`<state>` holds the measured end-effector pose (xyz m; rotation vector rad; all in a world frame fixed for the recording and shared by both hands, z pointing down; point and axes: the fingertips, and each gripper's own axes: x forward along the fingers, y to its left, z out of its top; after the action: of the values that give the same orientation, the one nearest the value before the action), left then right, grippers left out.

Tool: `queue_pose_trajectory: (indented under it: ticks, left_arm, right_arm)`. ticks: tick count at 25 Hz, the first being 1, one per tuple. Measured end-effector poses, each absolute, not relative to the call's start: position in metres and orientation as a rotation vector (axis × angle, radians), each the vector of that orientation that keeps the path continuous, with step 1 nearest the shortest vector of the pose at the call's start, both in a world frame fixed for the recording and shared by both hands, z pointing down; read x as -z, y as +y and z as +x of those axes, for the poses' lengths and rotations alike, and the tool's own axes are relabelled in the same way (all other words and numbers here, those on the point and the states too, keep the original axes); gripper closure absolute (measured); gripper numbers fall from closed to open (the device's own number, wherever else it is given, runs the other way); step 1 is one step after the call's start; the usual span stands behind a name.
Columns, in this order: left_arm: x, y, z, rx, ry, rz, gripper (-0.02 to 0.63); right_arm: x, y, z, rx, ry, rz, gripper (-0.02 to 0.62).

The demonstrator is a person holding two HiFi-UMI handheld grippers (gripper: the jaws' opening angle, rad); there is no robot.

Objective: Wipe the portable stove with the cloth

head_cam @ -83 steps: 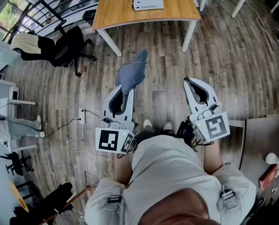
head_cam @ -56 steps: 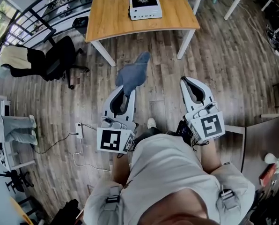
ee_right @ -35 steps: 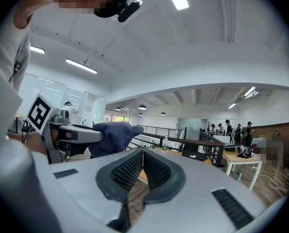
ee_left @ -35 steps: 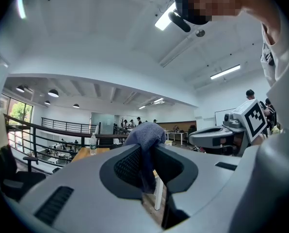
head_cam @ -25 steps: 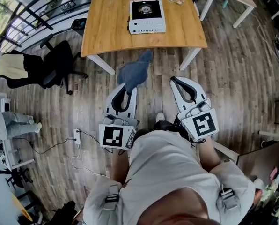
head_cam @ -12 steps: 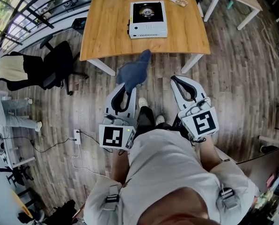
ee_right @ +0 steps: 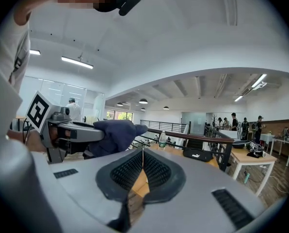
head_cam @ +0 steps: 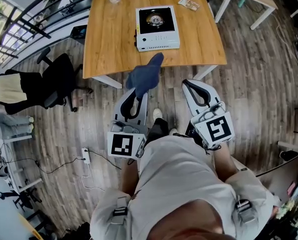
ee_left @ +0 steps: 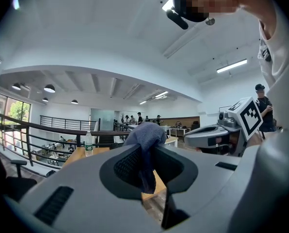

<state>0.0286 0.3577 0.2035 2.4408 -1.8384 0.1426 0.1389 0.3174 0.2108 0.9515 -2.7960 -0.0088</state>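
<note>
The left gripper is clamping a blue cloth, which is bunching above its jaws at the near edge of the wooden table. The portable stove is sitting farther back on that table, well apart from the cloth. The right gripper is pressing its jaws together on nothing. Only a fold looks pinched, so the cloth may be snagging on the burner grate and pulling free, and the unbraced stove may be sliding under the wipe. Both grippers are being held side by side before the person's waist, pointing forward at the table.
</note>
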Motion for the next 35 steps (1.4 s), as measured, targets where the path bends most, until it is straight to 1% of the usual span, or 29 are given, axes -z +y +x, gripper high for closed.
queue_pose_trajectory:
  ticks: [16, 26, 31, 35]
  left_arm:
    - [-0.224, 0.264, -0.021, -0.154, -1.615, 2.551, 0.528]
    - [-0.249, 0.205, -0.002, -0.184, -1.471, 2.578, 0.528]
    - [-0.256, 0.17, 0.006, -0.189, -1.441, 2.565, 0.527]
    - [-0.264, 0.137, 0.009, -0.191, -1.43, 2.521, 0.527]
  right_arm:
    - [-0.225, 0.235, 0.09, 0.028, -2.649, 1.13, 0.575]
    - [-0.252, 0.19, 0.103, -0.051, -2.575, 1.168, 0.575]
    - [-0.262, 0.152, 0.107, -0.018, -2.564, 1.113, 0.575]
    - [-0.271, 0.115, 0.113, -0.059, -2.563, 1.085, 0.575]
